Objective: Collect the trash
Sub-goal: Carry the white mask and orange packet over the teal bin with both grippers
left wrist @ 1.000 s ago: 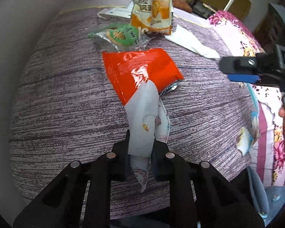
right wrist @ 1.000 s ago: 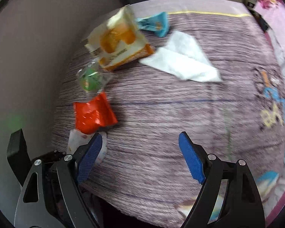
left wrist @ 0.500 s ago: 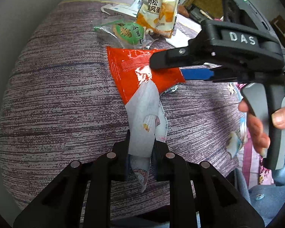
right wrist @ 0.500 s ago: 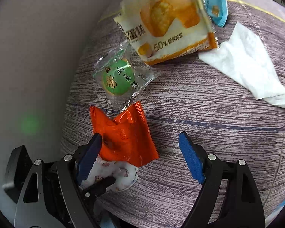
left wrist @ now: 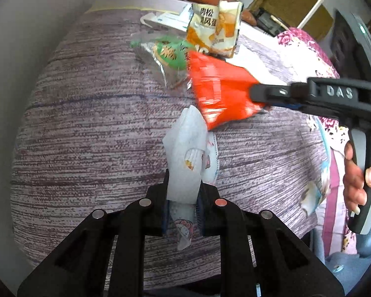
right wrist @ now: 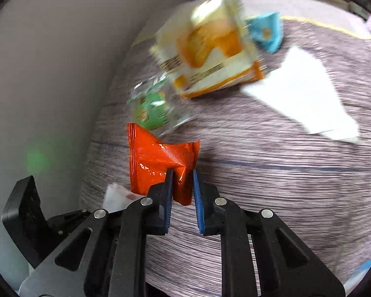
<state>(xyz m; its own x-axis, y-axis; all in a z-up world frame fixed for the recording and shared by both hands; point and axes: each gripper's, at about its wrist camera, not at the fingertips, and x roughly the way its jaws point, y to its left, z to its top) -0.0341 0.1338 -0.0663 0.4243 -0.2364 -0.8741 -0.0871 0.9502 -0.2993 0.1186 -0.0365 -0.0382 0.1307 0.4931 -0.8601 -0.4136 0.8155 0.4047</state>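
Note:
My left gripper is shut on a white printed wrapper and holds it over the purple striped cover. My right gripper is shut on the corner of an orange-red packet, which also shows lifted in the left wrist view, with the right gripper clamped on its right edge. A green-labelled clear wrapper and a yellow cake packet lie beyond it, also seen in the left wrist view.
A white tissue and a small blue wrapper lie further right on the cover. A grey wall runs along the left. A floral quilt lies at the right in the left wrist view.
My right gripper has closed from wide open onto the orange-red packet and lifted it off the white wrapper. My left gripper stays shut on the white wrapper.

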